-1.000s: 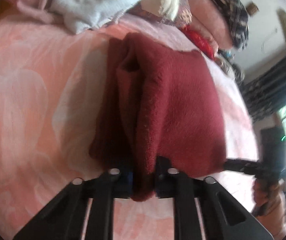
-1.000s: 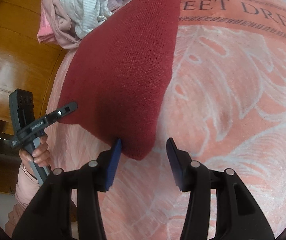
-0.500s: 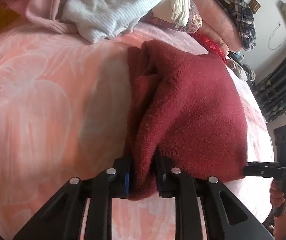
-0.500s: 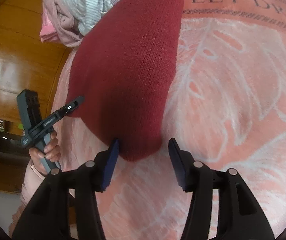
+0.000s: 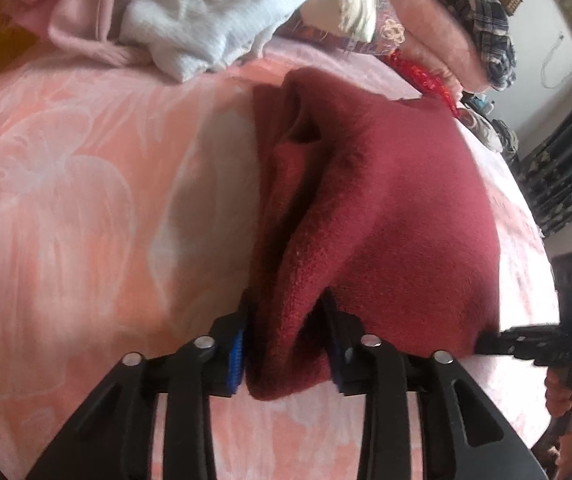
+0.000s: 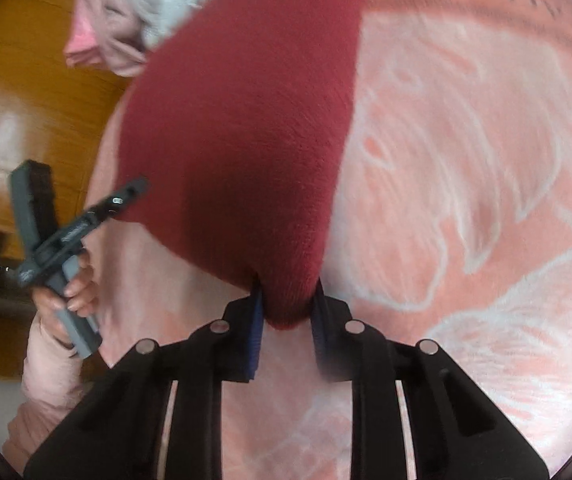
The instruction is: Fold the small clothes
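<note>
Both grippers, left (image 5: 286, 344) and right (image 6: 286, 312), pinch corners of the red garment (image 5: 386, 220) over the bedspread (image 6: 466, 160); its lettering is blurred, unreadable.

Nothing can be read. A row of dark letters runs along the band at the far edge of the pink bedspread (image 6: 466, 92) in the right wrist view, too blurred to make out. Pale marking on the left gripper (image 6: 142, 186) is likewise illegible.
</note>
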A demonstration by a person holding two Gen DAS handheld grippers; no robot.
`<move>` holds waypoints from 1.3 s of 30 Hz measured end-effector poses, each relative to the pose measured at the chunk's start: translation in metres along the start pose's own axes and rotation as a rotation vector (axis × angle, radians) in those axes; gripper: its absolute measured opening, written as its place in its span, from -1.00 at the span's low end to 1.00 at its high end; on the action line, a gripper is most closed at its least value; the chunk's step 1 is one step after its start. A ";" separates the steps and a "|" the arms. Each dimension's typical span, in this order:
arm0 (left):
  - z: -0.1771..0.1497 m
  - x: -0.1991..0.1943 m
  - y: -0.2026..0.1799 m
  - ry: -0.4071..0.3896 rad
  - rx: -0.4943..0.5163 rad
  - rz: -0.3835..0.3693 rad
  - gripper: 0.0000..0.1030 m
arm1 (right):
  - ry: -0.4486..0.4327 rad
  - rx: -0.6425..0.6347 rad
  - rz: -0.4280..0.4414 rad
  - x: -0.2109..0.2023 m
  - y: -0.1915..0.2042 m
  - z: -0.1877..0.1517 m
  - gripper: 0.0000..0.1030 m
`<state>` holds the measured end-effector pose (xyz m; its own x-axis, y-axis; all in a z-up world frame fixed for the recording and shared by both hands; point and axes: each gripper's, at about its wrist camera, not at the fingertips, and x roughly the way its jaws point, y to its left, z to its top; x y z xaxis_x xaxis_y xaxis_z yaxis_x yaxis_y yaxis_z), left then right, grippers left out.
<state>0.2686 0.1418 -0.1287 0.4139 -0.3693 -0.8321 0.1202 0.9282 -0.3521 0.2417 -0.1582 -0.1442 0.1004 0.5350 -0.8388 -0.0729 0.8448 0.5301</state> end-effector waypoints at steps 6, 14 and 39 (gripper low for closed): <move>0.004 -0.009 0.006 0.023 -0.015 -0.030 0.20 | -0.016 -0.102 -0.043 -0.019 0.020 0.003 -0.01; 0.055 -0.038 0.009 -0.040 -0.054 -0.056 0.57 | -0.101 -0.069 -0.096 -0.060 0.008 0.030 0.18; 0.128 0.033 -0.027 -0.155 -0.055 0.077 -0.73 | -0.158 -0.049 -0.099 -0.045 0.003 0.068 0.32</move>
<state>0.3943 0.1107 -0.0919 0.5543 -0.2822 -0.7830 0.0349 0.9478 -0.3169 0.3042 -0.1788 -0.0968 0.2641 0.4476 -0.8544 -0.1025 0.8938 0.4366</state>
